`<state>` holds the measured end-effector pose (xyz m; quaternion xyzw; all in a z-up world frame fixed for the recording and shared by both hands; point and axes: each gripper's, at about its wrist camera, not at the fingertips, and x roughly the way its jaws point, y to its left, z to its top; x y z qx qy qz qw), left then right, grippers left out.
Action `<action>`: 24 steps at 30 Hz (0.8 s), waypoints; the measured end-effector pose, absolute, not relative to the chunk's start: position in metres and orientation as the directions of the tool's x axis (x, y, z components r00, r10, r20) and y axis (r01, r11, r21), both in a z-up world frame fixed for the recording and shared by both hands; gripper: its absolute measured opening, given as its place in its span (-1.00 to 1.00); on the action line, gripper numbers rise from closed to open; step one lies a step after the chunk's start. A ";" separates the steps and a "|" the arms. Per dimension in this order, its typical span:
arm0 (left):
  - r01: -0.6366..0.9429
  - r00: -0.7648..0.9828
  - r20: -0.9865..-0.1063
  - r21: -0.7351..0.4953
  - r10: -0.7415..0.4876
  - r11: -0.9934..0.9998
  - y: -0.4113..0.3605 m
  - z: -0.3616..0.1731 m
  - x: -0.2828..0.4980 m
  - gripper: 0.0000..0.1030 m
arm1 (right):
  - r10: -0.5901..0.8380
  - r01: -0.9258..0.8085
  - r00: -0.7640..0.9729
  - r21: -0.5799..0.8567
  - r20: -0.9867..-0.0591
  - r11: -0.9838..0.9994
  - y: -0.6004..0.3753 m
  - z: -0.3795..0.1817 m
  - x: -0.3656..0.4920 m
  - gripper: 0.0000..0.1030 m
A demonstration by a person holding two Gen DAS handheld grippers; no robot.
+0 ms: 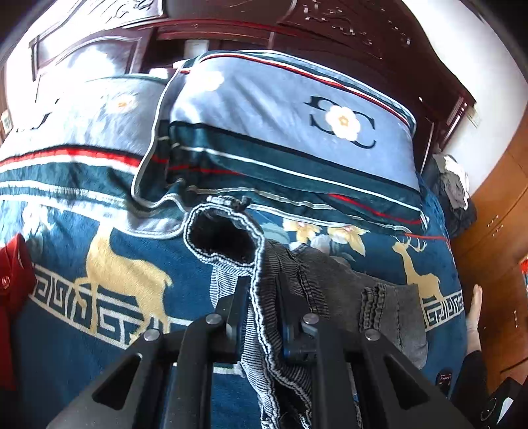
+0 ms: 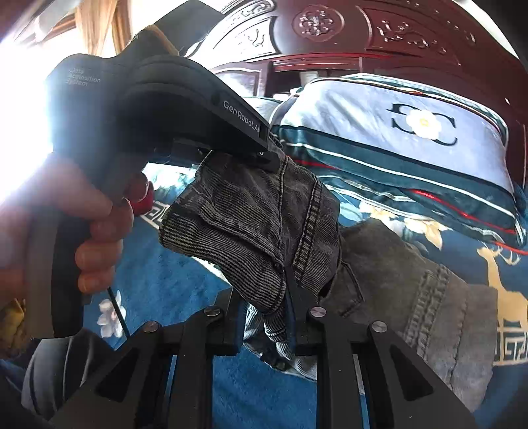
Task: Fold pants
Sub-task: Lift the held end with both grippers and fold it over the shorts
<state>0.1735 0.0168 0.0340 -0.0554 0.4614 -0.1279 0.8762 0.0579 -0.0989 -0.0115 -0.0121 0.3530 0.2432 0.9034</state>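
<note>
The pants (image 1: pixel 346 280) are dark grey denim with a striped knit waistband. They hang above the blue bed cover. My left gripper (image 1: pixel 262 290) is shut on the striped waistband (image 1: pixel 224 231), which stands up in a loop in front of it. My right gripper (image 2: pixel 267 297) is shut on another part of the waistband (image 2: pixel 250 224). The left gripper's body (image 2: pixel 171 109), held by a hand (image 2: pixel 92 231), fills the upper left of the right wrist view and pinches the same cloth close by. The pant legs (image 2: pixel 412 280) trail down to the right onto the bed.
The bed cover (image 1: pixel 115 264) is blue with gold deer. A blue striped pillow (image 1: pixel 297 132) lies behind the pants, against a carved dark wood headboard (image 1: pixel 330 29). A red item (image 1: pixel 13 274) lies at the left. A wooden cabinet (image 1: pixel 495 214) stands at the right.
</note>
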 end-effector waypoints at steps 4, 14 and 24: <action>0.198 0.543 -0.796 -0.191 -0.269 0.962 -0.002 0.039 0.171 -0.67 | 0.429 -0.426 0.642 0.170 -0.636 0.889 -0.113 -0.011 0.054 -0.66; 0.227 0.539 -0.803 -0.152 -0.255 0.962 -0.032 0.040 0.163 -0.67 | 0.433 -0.382 0.652 0.224 -0.622 0.896 -0.141 -0.016 0.050 -0.67; 0.224 0.538 -0.810 -0.130 -0.234 0.966 -0.045 0.041 0.160 -0.67 | 0.453 -0.374 0.657 0.262 -0.602 0.890 -0.154 -0.021 0.045 -0.68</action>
